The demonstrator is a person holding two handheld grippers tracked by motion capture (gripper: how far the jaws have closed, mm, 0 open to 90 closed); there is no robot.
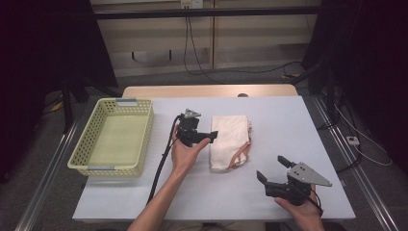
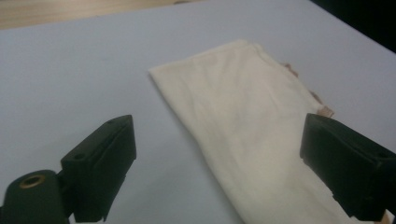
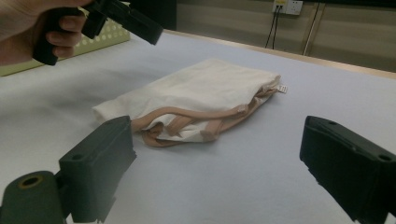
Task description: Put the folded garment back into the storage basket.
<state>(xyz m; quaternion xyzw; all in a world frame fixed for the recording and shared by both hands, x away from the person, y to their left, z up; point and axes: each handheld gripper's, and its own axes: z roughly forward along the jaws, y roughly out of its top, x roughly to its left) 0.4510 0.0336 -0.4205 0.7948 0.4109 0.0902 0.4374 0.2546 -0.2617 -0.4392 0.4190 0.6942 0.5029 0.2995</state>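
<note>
My right gripper (image 1: 269, 169) nearest me, low over the table (image 1: 288, 120), jaws wide apart, nothing in them | my left gripper (image 1: 210, 136) farther in, jaws wide, empty, at the left edge of the folded cream garment (image 1: 230, 140) mid-table | yellow basket (image 1: 143, 139) far left.

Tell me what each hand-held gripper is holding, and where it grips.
Nothing is held. The left hand-held gripper is open at the folded cloth's left edge; the right hand-held gripper is open, apart from the cloth.
</note>
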